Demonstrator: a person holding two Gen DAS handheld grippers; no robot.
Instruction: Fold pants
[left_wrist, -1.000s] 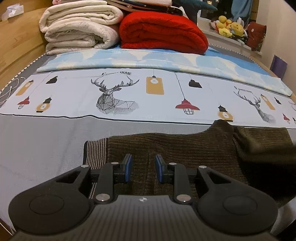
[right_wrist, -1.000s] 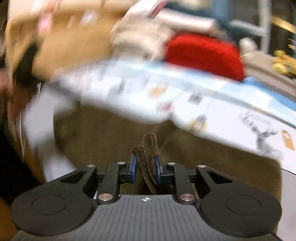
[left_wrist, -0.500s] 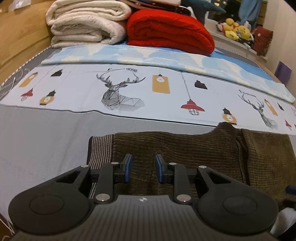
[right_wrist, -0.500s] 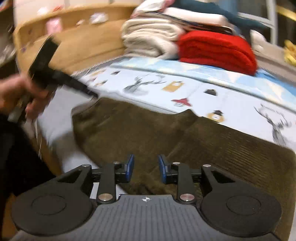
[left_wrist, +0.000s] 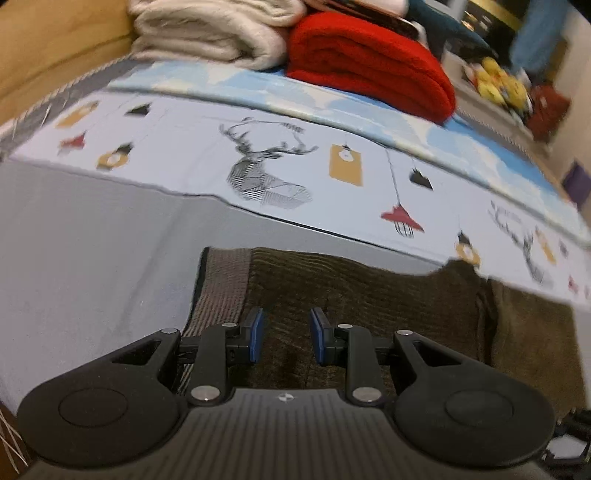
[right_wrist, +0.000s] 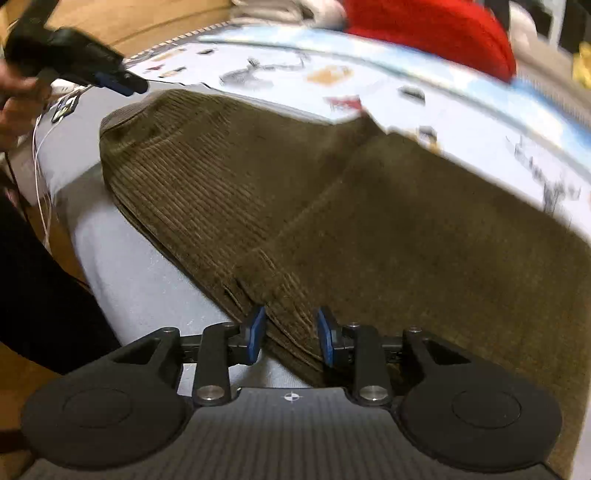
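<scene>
My right tool (right_wrist: 290, 334) narrow-open, just let go, pants (right_wrist: 332, 192) hem edge between pads, long axis toward 10 o'clock. Left tool (left_wrist: 284, 334) narrow, empty, above waistband.

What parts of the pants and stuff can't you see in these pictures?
- Pants: the right wrist view cuts them off at its right edge, and the right gripper covers the near hem.
- Left wrist view: the left gripper hides the near part of the pants.
- Yellow toys: too blurred to identify.
- Folded layers underneath: not visible in either view.
</scene>
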